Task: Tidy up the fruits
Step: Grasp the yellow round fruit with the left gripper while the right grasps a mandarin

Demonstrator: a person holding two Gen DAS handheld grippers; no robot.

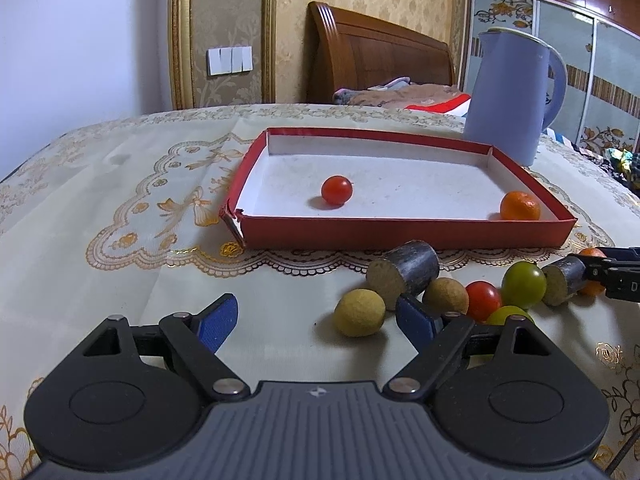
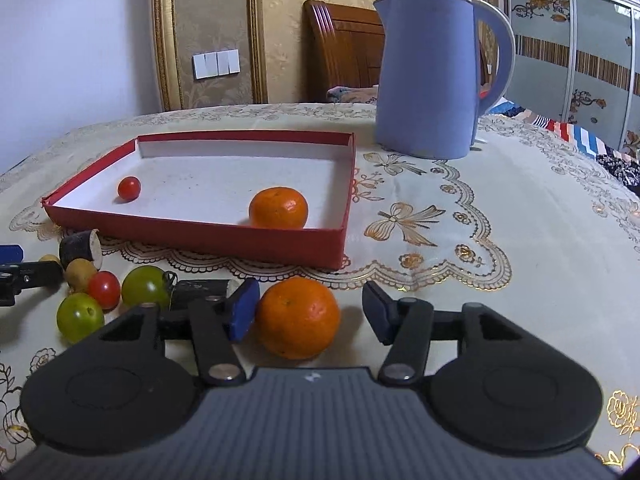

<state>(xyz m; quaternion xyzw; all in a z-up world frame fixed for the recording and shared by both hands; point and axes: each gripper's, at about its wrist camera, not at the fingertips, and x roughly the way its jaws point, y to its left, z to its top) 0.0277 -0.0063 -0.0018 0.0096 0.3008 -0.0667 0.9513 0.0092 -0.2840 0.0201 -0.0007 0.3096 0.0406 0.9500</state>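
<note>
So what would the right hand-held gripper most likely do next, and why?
Probably close on the orange. It sits on the tablecloth between the open fingers of the right hand-held gripper, beside the left pad, not yet gripped. The red tray beyond already holds another orange and a red tomato, so it seems bound there.
</note>
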